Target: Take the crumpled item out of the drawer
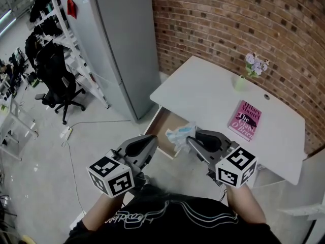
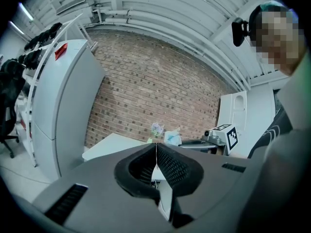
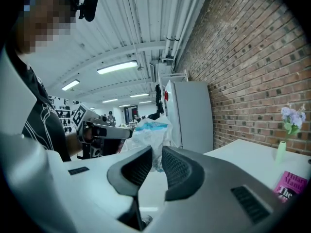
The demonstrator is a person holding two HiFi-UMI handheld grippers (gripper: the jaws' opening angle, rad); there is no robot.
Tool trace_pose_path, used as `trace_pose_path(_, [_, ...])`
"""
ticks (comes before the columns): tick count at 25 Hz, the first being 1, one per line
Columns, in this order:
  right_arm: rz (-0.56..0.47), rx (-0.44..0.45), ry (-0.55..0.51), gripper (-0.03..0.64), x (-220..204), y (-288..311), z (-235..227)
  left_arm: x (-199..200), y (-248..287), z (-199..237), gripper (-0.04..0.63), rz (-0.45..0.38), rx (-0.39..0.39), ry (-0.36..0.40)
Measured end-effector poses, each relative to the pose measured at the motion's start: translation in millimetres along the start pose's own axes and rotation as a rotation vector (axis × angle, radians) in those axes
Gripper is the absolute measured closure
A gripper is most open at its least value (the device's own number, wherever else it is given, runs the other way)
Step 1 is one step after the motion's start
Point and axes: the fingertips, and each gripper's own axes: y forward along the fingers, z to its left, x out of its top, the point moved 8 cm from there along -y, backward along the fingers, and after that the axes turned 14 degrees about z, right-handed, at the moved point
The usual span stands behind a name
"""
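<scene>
Head view: the crumpled white-and-blue plastic bag (image 1: 180, 134) is seen pinched in the right gripper (image 1: 189, 141), over the open wooden drawer (image 1: 166, 120), which is pulled out below the front edge of the white desk (image 1: 203, 93) near its left corner.

Right gripper view: the jaws of the right gripper (image 3: 156, 152) are set narrowly apart, with a fold of the bag (image 3: 148, 132) clamped between the pads. The rest of the bag is bunched up beyond the tips, against the grey fridge (image 3: 192, 113). Whether the bag's lowest part is fully clear of the drawer cannot be told.

Left gripper view: the jaws of the left gripper (image 2: 156, 147) are pressed tip to tip and nothing is held. In the head view the left gripper (image 1: 152, 139) is seen just beside the drawer's outer end.

The pink book (image 1: 246, 119) lies near the desk's right front edge. The green vase with purple flowers (image 1: 240, 83) is by the back edge at the brick wall (image 1: 228, 19). Neither is touched.

Step judged: extraction, late stage, with the item grasped and raised. The next move is judged to need the pinch kept firm, since thin plastic may slip. The bag is then to be carried up and away from the drawer rim so that no trailing fold gets snagged.
</scene>
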Motion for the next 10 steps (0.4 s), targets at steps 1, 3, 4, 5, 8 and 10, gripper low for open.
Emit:
trace_pose_path(1, [0.000,0.001,0.004,0.533,-1,-1,0,-1,1,-1,0.572,0.002,-0.001,-0.002])
trace_pose_path(3, [0.002,0.005,0.009,0.534,-4,-1,0,-3,1,-2,0.572,0.007,0.002,-0.006])
trace_pose_path(4, [0.003,0.005,0.011,0.534,-6,-1,0,-5,2,-3,0.572,0.009,0.002,-0.009])
trace_pose_path(5, [0.005,0.004,0.015,0.532,-8,-1,0,-6,1,-3,0.572,0.011,0.004,-0.011])
trace_pose_path(8, [0.006,0.002,0.019,0.533,-11,1,0,-8,0,-1,0.572,0.018,0.011,-0.018])
trace_pose_path(10, [0.007,0.002,0.022,0.534,-13,3,1,-10,-1,1,0.572,0.019,0.012,-0.021])
